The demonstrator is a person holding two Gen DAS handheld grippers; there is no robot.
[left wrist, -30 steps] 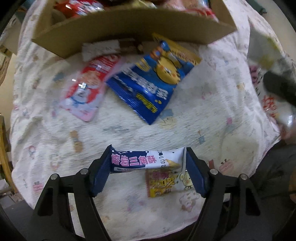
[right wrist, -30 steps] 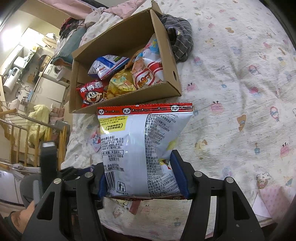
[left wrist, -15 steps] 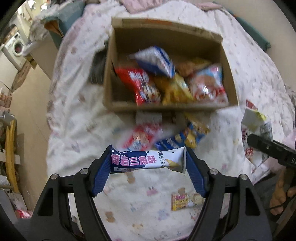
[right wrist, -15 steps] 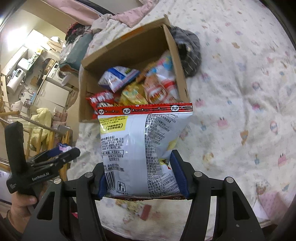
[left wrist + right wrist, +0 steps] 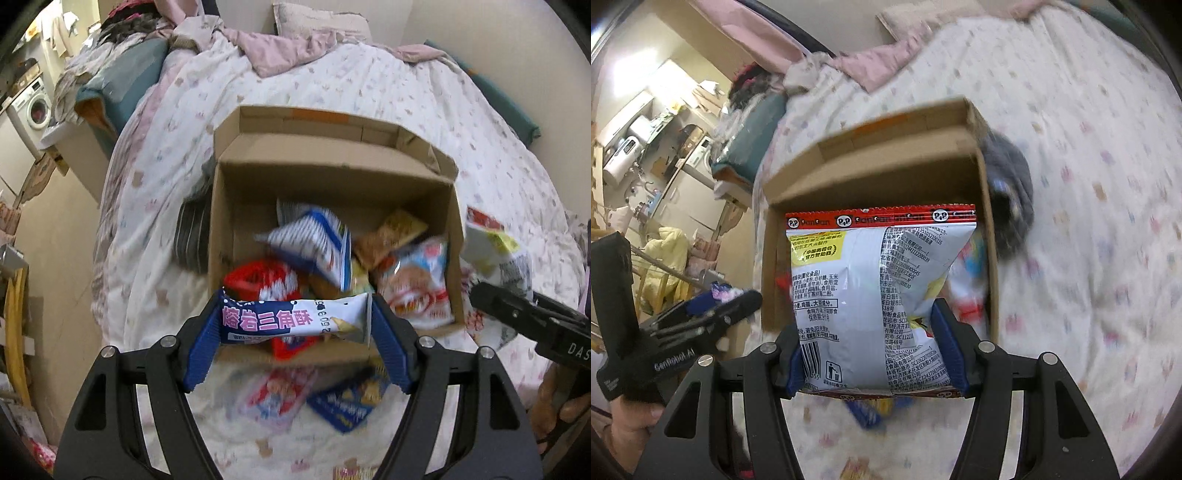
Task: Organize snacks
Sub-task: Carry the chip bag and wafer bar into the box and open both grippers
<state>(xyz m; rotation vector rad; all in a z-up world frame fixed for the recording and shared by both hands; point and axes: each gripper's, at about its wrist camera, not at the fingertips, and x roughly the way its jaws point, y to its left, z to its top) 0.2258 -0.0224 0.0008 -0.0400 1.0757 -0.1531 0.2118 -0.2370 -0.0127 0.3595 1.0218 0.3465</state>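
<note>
A rumpled printed bedspread (image 5: 424,96) carries the open cardboard box (image 5: 332,173), already crowded with packets. Your left gripper (image 5: 295,325) clamps a wafer bar (image 5: 291,319) by its ends at the box's 6 o'clock edge; your right gripper (image 5: 866,347) pinches a big crisp bag (image 5: 871,291). Release early and either could catch the near wall and slide onto the bed.

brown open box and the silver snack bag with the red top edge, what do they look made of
The brown open box looks like matte corrugated cardboard: dull tan walls with folded flaps. The silver snack bag with the red top edge, clamped in the right gripper, looks like glossy metallised plastic film: it creases, shines, and has a crimped seal.
</note>
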